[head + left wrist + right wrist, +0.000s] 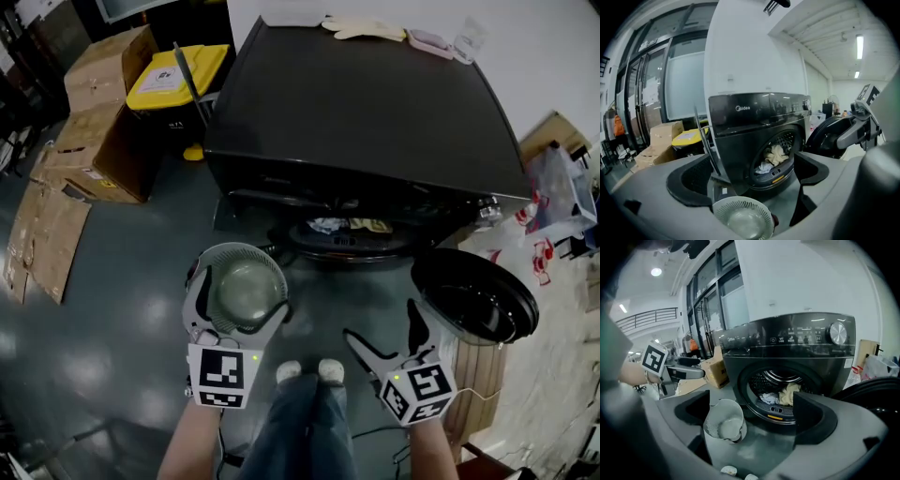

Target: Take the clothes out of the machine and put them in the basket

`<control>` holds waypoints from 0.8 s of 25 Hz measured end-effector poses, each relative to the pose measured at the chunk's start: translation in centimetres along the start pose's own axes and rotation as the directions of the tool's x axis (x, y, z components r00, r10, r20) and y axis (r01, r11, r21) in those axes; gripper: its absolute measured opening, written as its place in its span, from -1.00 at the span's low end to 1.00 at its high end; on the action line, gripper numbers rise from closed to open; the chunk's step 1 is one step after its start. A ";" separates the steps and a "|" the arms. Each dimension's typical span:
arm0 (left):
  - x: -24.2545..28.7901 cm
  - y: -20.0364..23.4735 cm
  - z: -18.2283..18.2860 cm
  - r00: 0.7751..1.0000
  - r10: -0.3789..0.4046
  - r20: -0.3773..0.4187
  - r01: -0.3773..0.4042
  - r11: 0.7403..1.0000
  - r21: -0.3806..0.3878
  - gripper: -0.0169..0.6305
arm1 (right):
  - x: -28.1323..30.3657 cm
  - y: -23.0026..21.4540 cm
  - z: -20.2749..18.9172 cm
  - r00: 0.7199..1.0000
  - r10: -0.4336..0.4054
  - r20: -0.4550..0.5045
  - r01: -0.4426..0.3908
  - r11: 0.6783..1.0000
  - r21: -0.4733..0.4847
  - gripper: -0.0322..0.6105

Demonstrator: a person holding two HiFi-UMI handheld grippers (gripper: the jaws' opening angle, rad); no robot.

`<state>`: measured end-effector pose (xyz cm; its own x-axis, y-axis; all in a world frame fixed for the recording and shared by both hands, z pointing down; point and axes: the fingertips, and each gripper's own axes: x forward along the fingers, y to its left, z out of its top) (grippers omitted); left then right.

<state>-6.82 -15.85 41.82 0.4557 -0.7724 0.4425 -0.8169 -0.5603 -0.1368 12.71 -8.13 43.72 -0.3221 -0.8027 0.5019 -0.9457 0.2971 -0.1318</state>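
A black front-loading machine (366, 103) stands ahead with its round door (475, 297) swung open to the right. White and cream clothes (345, 226) lie in the drum mouth, also seen in the left gripper view (772, 158) and the right gripper view (783, 393). A round grey perforated basket (234, 251) stands on the floor before the machine, with nothing in it. My left gripper (242, 302) is open above the basket (740, 202), holding nothing. My right gripper (382, 328) is open too, beside the basket (712, 420) and short of the door.
Cardboard boxes (98, 141) and a yellow-lidded bin (176, 75) stand left of the machine. Gloves (361, 28) lie on its top. A plastic bag (558, 192) and more cardboard are at the right. The person's shoes (309, 372) are just behind the basket.
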 end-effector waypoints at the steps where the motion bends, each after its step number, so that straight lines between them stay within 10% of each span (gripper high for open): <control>1: 0.6 -0.5 -0.9 1.000 -0.004 -0.004 0.004 1.000 -0.005 0.78 | 0.4 -0.4 -1.0 1.000 -0.001 -0.001 0.001 1.000 0.017 0.79; 20: 7.5 -6.3 -14.4 0.994 -0.037 -0.105 0.028 0.996 -0.081 0.77 | 7.4 -2.4 -17.4 0.986 0.164 -0.036 -0.152 0.963 0.225 0.79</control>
<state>-3.33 -13.77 58.71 0.4454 -0.7156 0.5381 -0.8299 -0.5555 -0.0518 13.33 -5.76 62.66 -0.4708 -0.7243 0.5037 -0.8711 0.2914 -0.3952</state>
